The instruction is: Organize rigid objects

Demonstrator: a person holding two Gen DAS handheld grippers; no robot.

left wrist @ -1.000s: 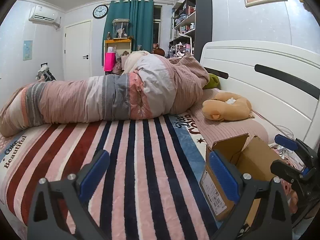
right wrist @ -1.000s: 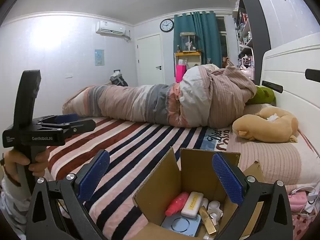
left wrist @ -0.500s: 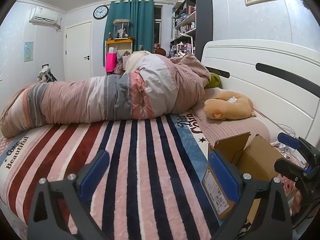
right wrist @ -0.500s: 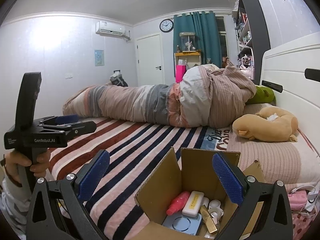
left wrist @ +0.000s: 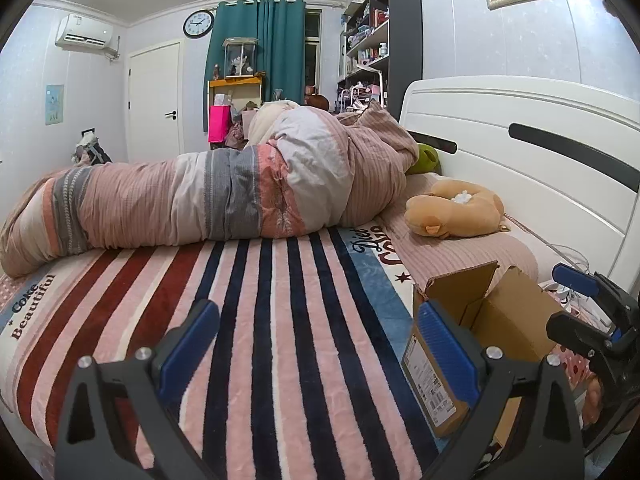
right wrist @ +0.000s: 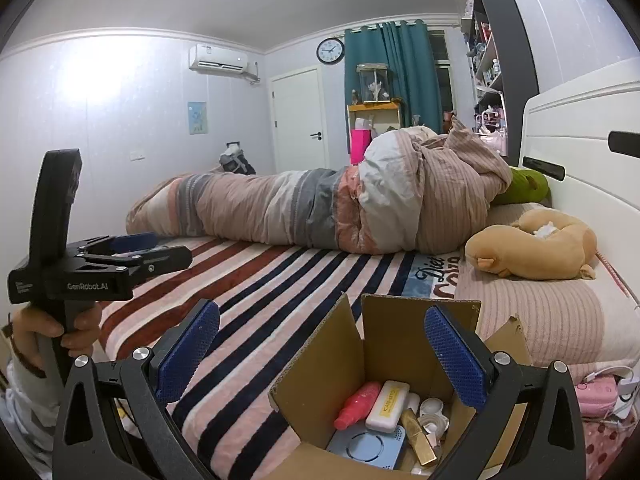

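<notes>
An open cardboard box (right wrist: 384, 332) stands on the near right of the bed. It holds a pink bottle (right wrist: 357, 403), a white case with a yellow label (right wrist: 388, 405), a gold stick (right wrist: 418, 436), a blue-grey flat device (right wrist: 366, 446) and white caps (right wrist: 431, 408). My right gripper (right wrist: 322, 352) hovers open just above the box's mouth, with nothing between its blue pads. My left gripper (left wrist: 318, 346) is open over the striped blanket (left wrist: 280, 320), with the box (left wrist: 492, 332) to its right. Each gripper appears in the other's view: the left gripper (right wrist: 170, 248) and the right gripper (left wrist: 560, 298).
A rolled quilt (left wrist: 224, 196) lies across the far side of the bed. A tan plush toy (left wrist: 452, 212) rests on the pillow by the white headboard (left wrist: 520, 152). A hand (right wrist: 56, 330) holds the left gripper's handle. Pink items and cables (right wrist: 600, 392) lie right of the box.
Almost nothing differs. The left gripper has sunk very slightly in the right wrist view; both stay open and the box has not moved.
</notes>
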